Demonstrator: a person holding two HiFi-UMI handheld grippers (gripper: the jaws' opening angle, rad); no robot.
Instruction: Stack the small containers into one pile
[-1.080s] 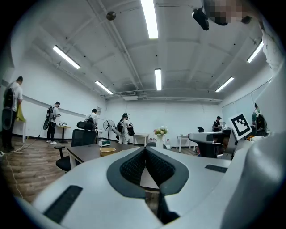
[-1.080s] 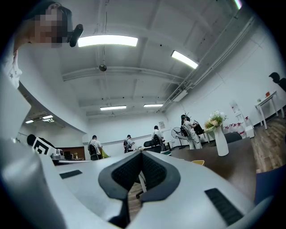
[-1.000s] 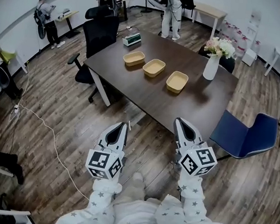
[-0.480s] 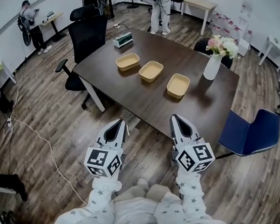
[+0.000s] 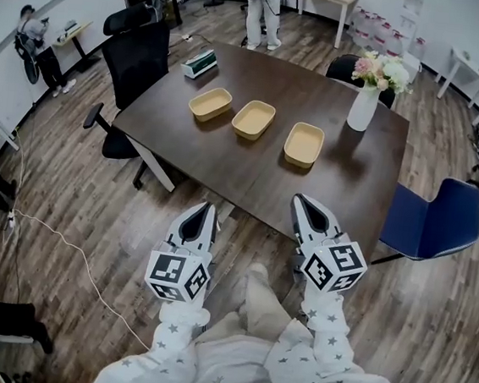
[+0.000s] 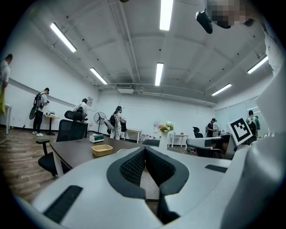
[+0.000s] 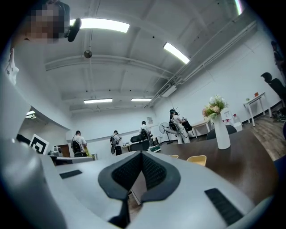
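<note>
Three shallow tan containers stand apart in a row on the dark table (image 5: pixel 225 164): a left one (image 5: pixel 210 103), a middle one (image 5: pixel 253 118) and a right one (image 5: pixel 303 143). Both grippers hover over the wooden floor, short of the table's near edge. My left gripper (image 5: pixel 210 210) is shut with nothing in it, and so is my right gripper (image 5: pixel 300 200). In the left gripper view, a container (image 6: pixel 102 150) shows past the closed gripper (image 6: pixel 144 150). The right gripper view shows two containers (image 7: pixel 196 159) beyond the closed gripper (image 7: pixel 141 154).
A white vase of flowers (image 5: pixel 363 108) stands at the table's far right, a small white-green box (image 5: pixel 199 63) at its far left. A black office chair (image 5: pixel 140 48) sits at the left end, a blue chair (image 5: pixel 430 219) at the right. A cable (image 5: pixel 64 236) crosses the floor. People stand at the back.
The head view has drawn closer to the table, which now sits lower and larger in the picture. Both grippers stay shut in the same place in view.
</note>
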